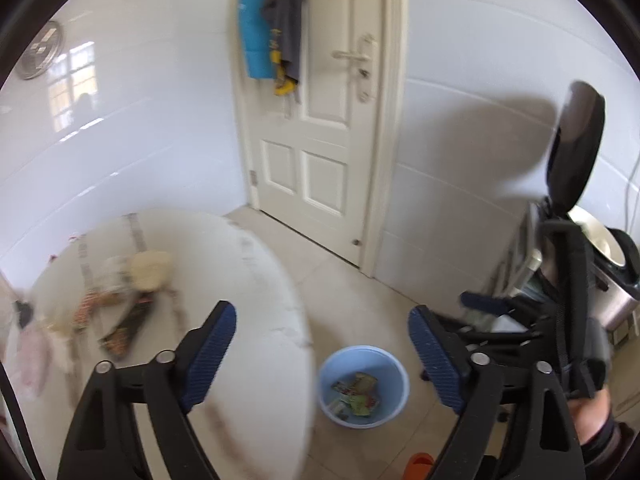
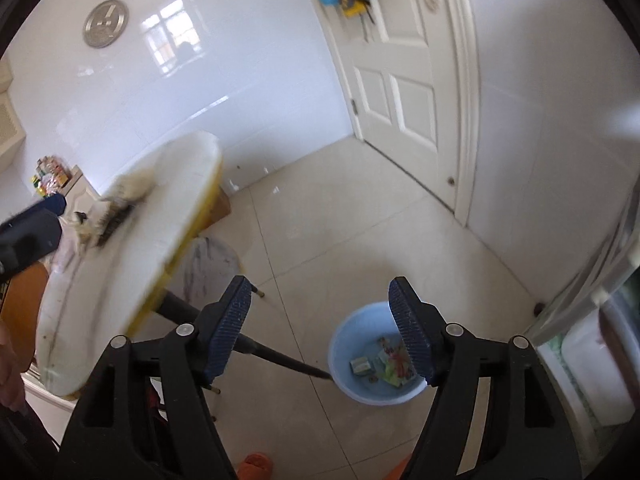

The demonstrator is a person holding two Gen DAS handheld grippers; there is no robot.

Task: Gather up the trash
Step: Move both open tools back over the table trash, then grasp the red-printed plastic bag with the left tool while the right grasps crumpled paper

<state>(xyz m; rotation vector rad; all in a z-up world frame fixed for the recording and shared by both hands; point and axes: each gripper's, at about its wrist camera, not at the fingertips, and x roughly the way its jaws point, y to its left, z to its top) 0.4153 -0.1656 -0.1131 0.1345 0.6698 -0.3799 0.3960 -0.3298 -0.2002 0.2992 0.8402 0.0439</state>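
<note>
left gripper [image 1: 322,354]: jaws wide apart, empty | right gripper [image 2: 320,330]: jaws wide apart, empty | trash [image 1: 120,304]: blurred heap on desk [image 1: 248,280], left of left jaws | blue bin [image 2: 374,354]: on floor below right jaws, wrappers [image 2: 384,364] inside

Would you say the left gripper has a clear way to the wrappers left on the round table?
Probably yes. The left gripper is open and empty above the table, and nothing stands between it and the wrappers; the right gripper is off over the bin.

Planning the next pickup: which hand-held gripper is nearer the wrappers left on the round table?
Left. The left hand-held gripper hangs open at the table's edge, near the wrappers. The right hand-held gripper, also open, hangs over the blue bin on the floor.
</note>
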